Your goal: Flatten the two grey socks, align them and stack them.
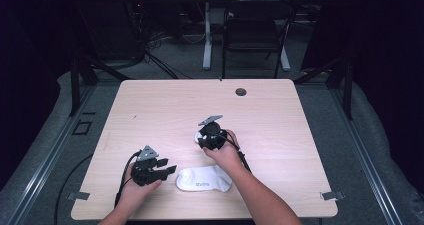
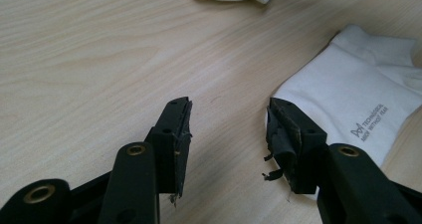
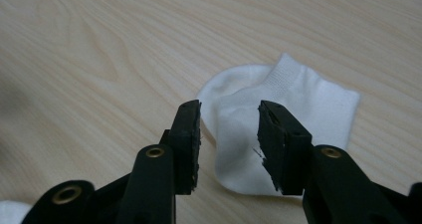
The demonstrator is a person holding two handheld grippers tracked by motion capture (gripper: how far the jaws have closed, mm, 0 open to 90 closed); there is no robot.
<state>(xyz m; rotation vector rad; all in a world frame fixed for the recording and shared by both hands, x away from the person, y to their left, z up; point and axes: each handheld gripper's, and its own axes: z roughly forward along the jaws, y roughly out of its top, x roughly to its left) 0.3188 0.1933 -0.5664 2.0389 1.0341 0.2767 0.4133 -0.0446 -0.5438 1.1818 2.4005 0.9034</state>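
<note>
We see a light wooden counter (image 1: pixel 165 105) with two white socks on it. The printed sock (image 1: pixel 204 179) lies flat near the counter's front edge, between the two forearms; grey lettering is visible on its side in the left gripper view (image 2: pixel 348 97). The second sock (image 3: pixel 278 129) lies farther from the person, near the counter's middle, partly hidden under the right claw in the high view (image 1: pixel 200 135).

The left claw (image 1: pixel 167 167) is released: we see its jaws spread wide in the left gripper view (image 2: pixel 229 129), with bare wood between them. The right-hand jaw in that view sits over the edge of the printed sock; we cannot tell whether it touches the fabric. The left hand (image 1: pixel 135 187) holds this claw low over the counter, just beside the printed sock.

The right claw (image 1: pixel 202 142) is also released. In the right gripper view (image 3: pixel 230 132) its jaws stand apart, with the second sock seen through the gap. The jaws grip nothing. The right hand (image 1: pixel 225 152) holds this claw above the second sock.

A round cable hole (image 1: pixel 241 92) sits near the counter's far edge.
</note>
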